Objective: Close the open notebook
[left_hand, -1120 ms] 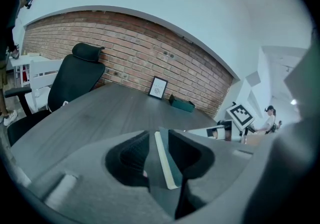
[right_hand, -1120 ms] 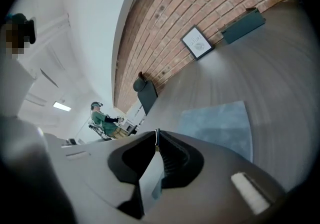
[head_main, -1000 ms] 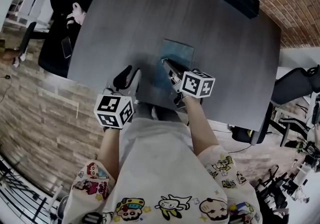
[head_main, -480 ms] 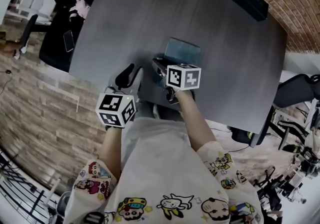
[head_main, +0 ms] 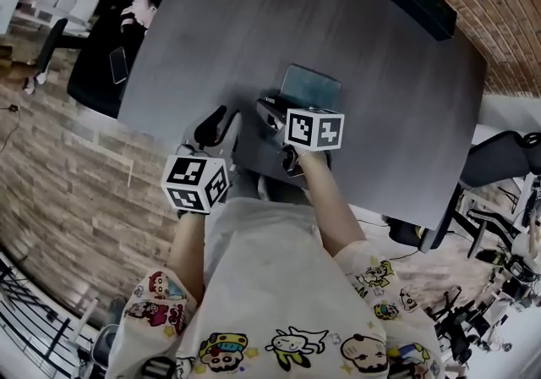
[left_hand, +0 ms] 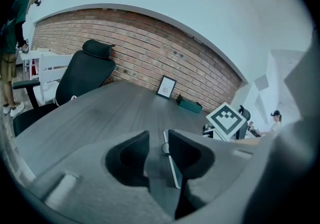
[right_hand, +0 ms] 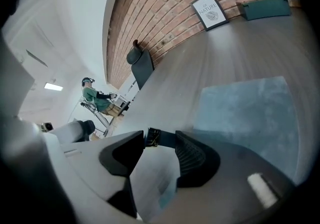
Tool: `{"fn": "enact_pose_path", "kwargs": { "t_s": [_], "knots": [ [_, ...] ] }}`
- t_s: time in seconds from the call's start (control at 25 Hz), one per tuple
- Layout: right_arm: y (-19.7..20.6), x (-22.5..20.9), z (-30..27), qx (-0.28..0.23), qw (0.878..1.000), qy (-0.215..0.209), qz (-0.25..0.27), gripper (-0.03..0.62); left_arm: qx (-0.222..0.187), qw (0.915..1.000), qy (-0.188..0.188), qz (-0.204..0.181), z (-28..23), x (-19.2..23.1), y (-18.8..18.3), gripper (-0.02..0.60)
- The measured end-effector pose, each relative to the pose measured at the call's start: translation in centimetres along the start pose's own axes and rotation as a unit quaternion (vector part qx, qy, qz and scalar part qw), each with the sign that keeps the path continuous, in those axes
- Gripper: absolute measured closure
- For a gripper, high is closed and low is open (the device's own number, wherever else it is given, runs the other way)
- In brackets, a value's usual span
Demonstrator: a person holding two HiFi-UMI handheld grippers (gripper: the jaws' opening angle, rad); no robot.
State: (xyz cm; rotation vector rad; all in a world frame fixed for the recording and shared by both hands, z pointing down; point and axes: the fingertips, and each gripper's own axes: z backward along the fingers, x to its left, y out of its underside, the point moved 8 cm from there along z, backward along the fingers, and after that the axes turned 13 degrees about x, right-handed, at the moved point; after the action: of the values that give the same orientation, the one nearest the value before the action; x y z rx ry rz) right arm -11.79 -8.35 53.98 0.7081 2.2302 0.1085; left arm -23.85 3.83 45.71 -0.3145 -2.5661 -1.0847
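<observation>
Right gripper view shows the right tool (right_hand: 160, 144), whose jaws have just been opening, standing apart with nothing pinched, just beside the teal notebook (right_hand: 250, 113) lying flat, cover up, on the tabletop (right_hand: 225, 43). Left tool (left_hand: 158, 140) hangs slightly open and empty. The notebook looks light, with a thin, smooth, flexible cover, so it is best taken by its free edge.

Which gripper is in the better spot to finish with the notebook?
Right. The right gripper sits at the notebook's near edge, jaws just opening with a pale sheet between them. The left gripper hangs off to its side, empty.
</observation>
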Motion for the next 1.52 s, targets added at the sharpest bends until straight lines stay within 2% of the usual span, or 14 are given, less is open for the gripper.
{"fn": "enact_pose_path", "kwargs": {
  "t_s": [0.32,0.6,0.84,1.0,1.24,1.44,1.52],
  "knots": [
    [-0.2,-0.3,4.1,-0.032,0.999,0.005,0.001,0.355,-0.016,0.9995,0.005,-0.026,0.3,-0.9,-1.8,0.462],
    [-0.2,-1.3,11.4,-0.112,0.994,0.013,-0.002,0.355,-0.033,0.9972,0.021,-0.063,-0.3,-3.3,-4.4,0.462],
    [0.0,-2.0,19.8,-0.210,0.977,0.039,0.009,0.367,-0.050,0.9923,0.045,-0.104,-1.3,-6.5,-7.1,0.462],
    [1.2,-2.4,25.5,-0.270,0.958,0.088,0.033,0.378,-0.060,0.9873,0.064,-0.133,-1.9,-9.1,-8.7,0.462],
    [3.4,-2.3,32.0,-0.343,0.914,0.194,0.100,0.451,-0.072,0.9778,0.091,-0.175,-2.5,-12.8,-10.7,0.462],
    [5.0,-1.6,35.1,-0.393,0.875,0.242,0.144,0.525,-0.077,0.9728,0.104,-0.192,-2.5,-15.2,-11.2,0.499],
    [5.5,-1.3,35.7,-0.405,0.864,0.258,0.153,0.558,-0.077,0.9715,0.109,-0.195,-2.3,-15.7,-11.2,0.541]
  ]
}}
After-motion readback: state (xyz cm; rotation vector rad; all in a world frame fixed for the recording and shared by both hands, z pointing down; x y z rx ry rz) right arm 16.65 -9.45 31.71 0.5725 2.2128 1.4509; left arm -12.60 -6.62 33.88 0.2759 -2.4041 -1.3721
